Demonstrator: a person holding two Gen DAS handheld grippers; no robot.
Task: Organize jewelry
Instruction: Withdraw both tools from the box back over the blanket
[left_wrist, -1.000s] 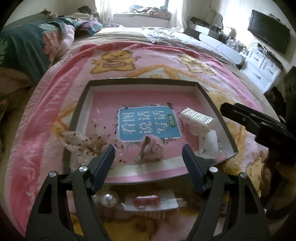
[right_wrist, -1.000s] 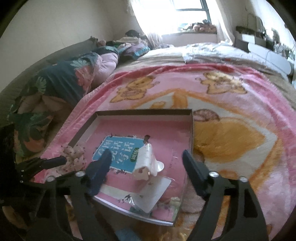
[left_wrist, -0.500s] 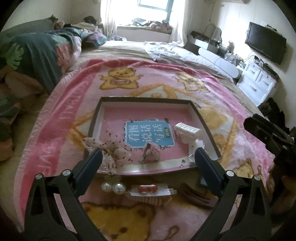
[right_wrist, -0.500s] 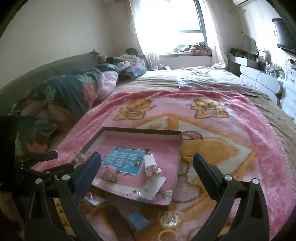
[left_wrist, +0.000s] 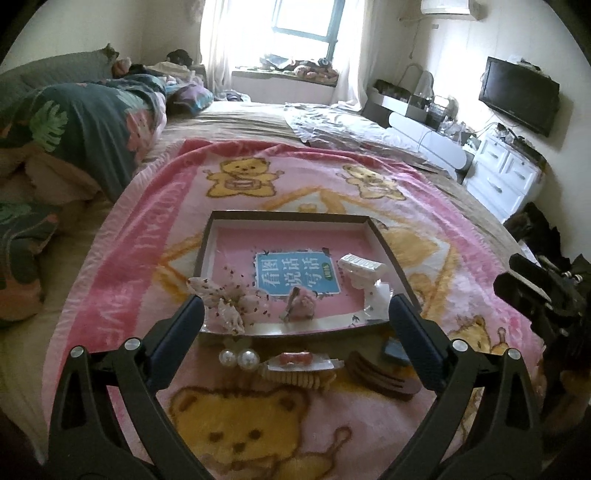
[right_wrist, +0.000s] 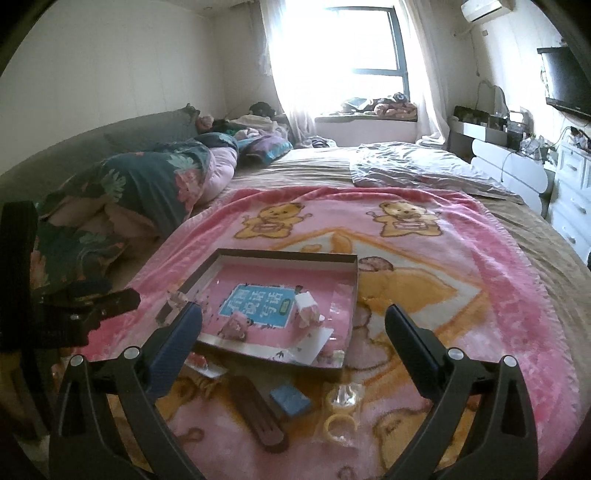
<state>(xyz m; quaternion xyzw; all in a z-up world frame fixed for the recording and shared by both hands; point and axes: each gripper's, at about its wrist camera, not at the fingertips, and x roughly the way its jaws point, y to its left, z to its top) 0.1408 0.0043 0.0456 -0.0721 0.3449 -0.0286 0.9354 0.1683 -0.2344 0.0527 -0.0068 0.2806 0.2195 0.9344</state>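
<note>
Sunlight from the window washes over a bed spread with a pink bear blanket (left_wrist: 155, 236), where a shallow dark-rimmed tray (left_wrist: 288, 216) lies with a blue printed label on its pink floor. Both grippers have pulled back and up from a second ago, so the tray now looks smaller and more of the room shows. The left gripper (left_wrist: 295, 325) has spread from partly open to wide, nothing between its jaws; the right gripper (right_wrist: 293, 334) likewise stands released and empty. Inside the tray, unmoved, lie a speckled fabric bow (left_wrist: 229, 299) at the near left corner, a small pink clip (left_wrist: 301, 302) in the middle, and a white comb-like clip (left_wrist: 360, 266) to the right. On the blanket just in front of the tray, newly in full view, sit two pearls (left_wrist: 238, 358), a red clip on a card (left_wrist: 295, 358), a dark brown hair comb (left_wrist: 384, 376), a blue piece (right_wrist: 290, 400) and a yellow ring (right_wrist: 338, 424).
</note>
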